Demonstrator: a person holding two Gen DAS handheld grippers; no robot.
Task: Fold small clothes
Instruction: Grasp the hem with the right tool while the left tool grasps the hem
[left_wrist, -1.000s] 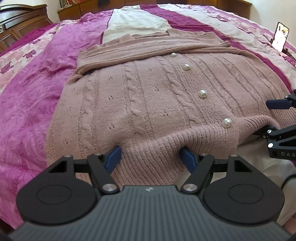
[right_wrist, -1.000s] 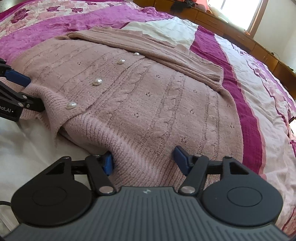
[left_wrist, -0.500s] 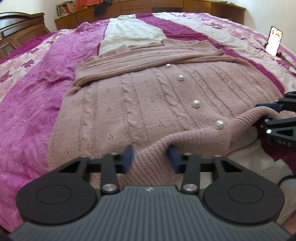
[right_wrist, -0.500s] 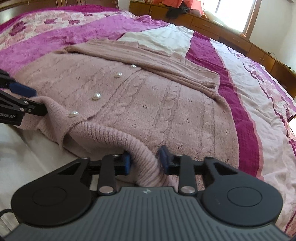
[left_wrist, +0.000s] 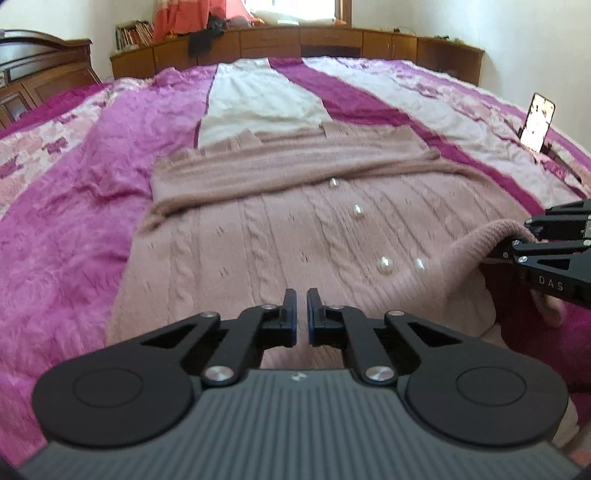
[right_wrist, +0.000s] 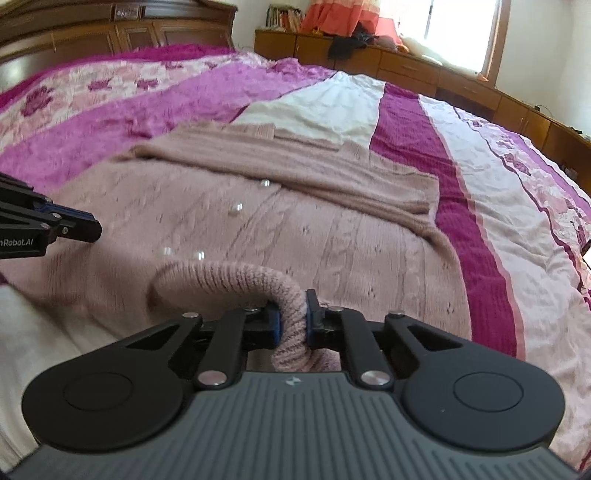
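A dusty-pink cable-knit cardigan (left_wrist: 277, 229) with pearl buttons (left_wrist: 385, 265) lies flat on the bed, its sleeves (left_wrist: 295, 162) folded across the far end. My left gripper (left_wrist: 301, 314) is shut at the near hem, only a thin slit between its blue pads, and the knit runs up under them. My right gripper (right_wrist: 293, 317) is shut on a rolled bunch of the ribbed hem (right_wrist: 236, 275), which arches up off the cardigan (right_wrist: 332, 240). Each gripper shows in the other's view: the right gripper (left_wrist: 524, 236) holds raised hem, and the left gripper (right_wrist: 94, 230) is at the left edge.
The bed cover (left_wrist: 74, 221) has magenta, white and floral stripes. A phone (left_wrist: 537, 123) stands propped at the right side of the bed. Low wooden cabinets (left_wrist: 332, 40) line the far wall, and a dark headboard (right_wrist: 110, 29) is at the left.
Both grippers went from open around the hem to shut on it. They have risen and tipped up, and the hem has lifted off the bed with them.
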